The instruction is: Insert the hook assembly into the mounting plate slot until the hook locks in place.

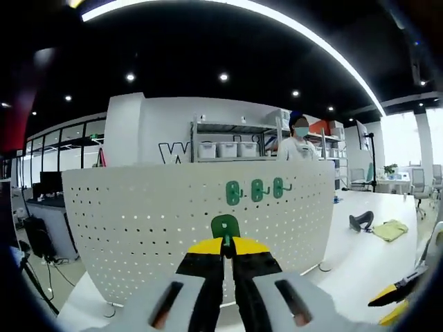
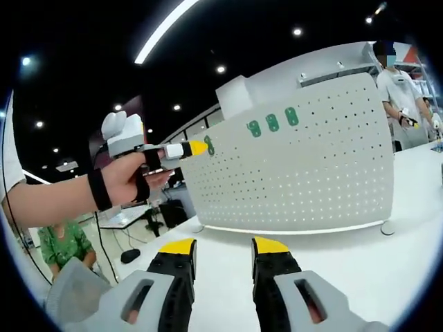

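A white perforated mounting plate [image 1: 138,221] stands upright on the table, with three green hooks [image 1: 257,189] hung in a row near its top. My left gripper [image 1: 225,244] is shut on a fourth green hook [image 1: 225,227], held just in front of the plate below that row. In the right gripper view a hand holds the left gripper [image 2: 196,148] with the green hook [image 2: 209,145] at the plate's [image 2: 311,180] left edge; the three hung hooks [image 2: 273,122] sit higher up. My right gripper [image 2: 224,247] is open over the table with nothing between its fingers.
The plate rests on a white table [image 1: 360,263]. A black object [image 1: 361,221] and a yellow-green cloth [image 1: 390,229] lie at the right. A person [image 1: 299,142] stands behind the plate by shelves. Another person in green [image 2: 62,249] is at the left. The right gripper's yellow tip [image 1: 387,294] shows low right.
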A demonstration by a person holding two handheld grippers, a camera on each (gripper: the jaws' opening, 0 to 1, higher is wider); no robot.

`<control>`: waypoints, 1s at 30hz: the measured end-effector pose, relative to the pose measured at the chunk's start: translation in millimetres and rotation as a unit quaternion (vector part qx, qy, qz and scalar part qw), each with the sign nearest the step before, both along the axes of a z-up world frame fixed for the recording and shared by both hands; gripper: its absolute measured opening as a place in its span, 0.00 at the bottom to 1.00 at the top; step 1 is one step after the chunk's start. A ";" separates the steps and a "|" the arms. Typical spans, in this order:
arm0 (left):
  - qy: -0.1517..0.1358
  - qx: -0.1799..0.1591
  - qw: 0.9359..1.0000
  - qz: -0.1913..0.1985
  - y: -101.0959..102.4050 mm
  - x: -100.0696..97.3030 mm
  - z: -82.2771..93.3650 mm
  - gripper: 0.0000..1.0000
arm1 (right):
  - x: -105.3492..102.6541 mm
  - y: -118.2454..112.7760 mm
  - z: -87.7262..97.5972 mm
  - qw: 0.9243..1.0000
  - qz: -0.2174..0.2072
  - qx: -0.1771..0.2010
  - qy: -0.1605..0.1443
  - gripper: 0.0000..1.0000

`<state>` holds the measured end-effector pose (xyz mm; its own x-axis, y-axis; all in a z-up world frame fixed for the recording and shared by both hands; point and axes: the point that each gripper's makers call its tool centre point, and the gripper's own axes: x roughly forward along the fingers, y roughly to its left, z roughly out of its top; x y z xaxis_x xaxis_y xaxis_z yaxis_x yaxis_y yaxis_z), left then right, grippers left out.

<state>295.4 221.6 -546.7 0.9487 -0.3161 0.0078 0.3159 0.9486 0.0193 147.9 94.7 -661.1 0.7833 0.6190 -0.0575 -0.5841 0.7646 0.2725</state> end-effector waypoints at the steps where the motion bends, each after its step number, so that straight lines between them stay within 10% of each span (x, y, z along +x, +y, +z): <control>1: -0.002 0.001 1.000 0.001 -0.5 1.2 2.0 0.03 | -0.1 -0.9 -0.9 1.000 -0.001 0.000 0.000 0.32; 30: -0.022 0.043 0.998 0.044 -9.2 53.9 21.7 0.03 | -1.3 -16.5 -7.2 1.000 -0.018 0.006 0.011 0.33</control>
